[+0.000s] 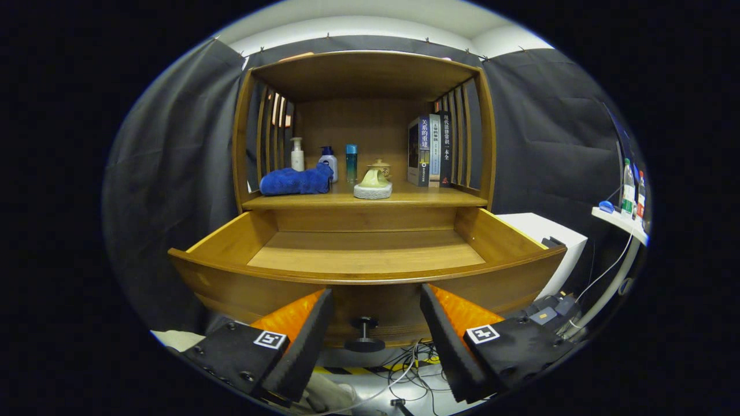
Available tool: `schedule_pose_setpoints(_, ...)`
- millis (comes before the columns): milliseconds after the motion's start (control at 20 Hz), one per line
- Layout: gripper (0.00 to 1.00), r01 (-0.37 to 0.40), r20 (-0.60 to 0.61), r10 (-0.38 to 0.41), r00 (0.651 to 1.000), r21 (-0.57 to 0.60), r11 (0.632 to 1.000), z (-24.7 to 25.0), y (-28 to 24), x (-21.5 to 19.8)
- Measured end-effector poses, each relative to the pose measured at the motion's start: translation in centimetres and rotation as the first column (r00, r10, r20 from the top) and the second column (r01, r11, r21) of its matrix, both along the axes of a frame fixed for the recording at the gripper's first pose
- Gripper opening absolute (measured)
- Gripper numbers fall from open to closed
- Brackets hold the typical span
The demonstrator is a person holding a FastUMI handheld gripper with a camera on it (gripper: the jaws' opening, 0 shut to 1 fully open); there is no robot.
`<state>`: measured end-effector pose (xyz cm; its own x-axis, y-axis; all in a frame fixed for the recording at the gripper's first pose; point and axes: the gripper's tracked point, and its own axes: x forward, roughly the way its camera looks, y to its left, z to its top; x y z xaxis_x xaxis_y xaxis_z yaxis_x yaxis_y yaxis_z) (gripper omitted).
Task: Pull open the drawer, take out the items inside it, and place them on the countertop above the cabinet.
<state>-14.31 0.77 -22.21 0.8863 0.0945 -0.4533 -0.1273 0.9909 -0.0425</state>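
Note:
The wooden drawer [370, 254] stands pulled out toward me, and its inside shows bare wood. Its round dark knob [364, 335] sits on the front panel, between my fingers and a little beyond them. My gripper [376, 297] is open, its fingers wide apart on either side of the knob, touching nothing. On the countertop [416, 199] above the drawer lie a blue towel [295, 180] and a beige teapot on a round base [374, 180]. Behind them stand a white pump bottle [297, 153], a white bottle with a blue cap [328, 160] and a slim teal bottle [351, 163].
Several books [430, 150] stand at the countertop's right end under the slatted cabinet frame. A white box [549, 231] sits right of the drawer. Cables [416, 361] lie on the floor below. A white side table [621, 222] with bottles is at far right.

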Motion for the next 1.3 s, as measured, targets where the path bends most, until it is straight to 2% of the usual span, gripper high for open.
schedule_pose_setpoints(500, 0.94, 0.038, 0.012, -0.038, 0.999, -0.034, 0.999, -0.2, -0.6, 1.7)
schedule_pose_setpoints(750, 0.94, 0.030, 0.014, -0.029, 0.999, -0.027, 0.999, -0.5, 0.4, 3.3)
schedule_pose_setpoints(1100, 0.94, 0.040, 0.019, -0.040, 0.999, 0.009, 0.999, -0.9, 1.7, 8.1)
schedule_pose_setpoints(1300, 0.93, 0.039, 0.019, -0.039, 0.999, -0.008, 0.999, -1.5, 2.3, 10.6)
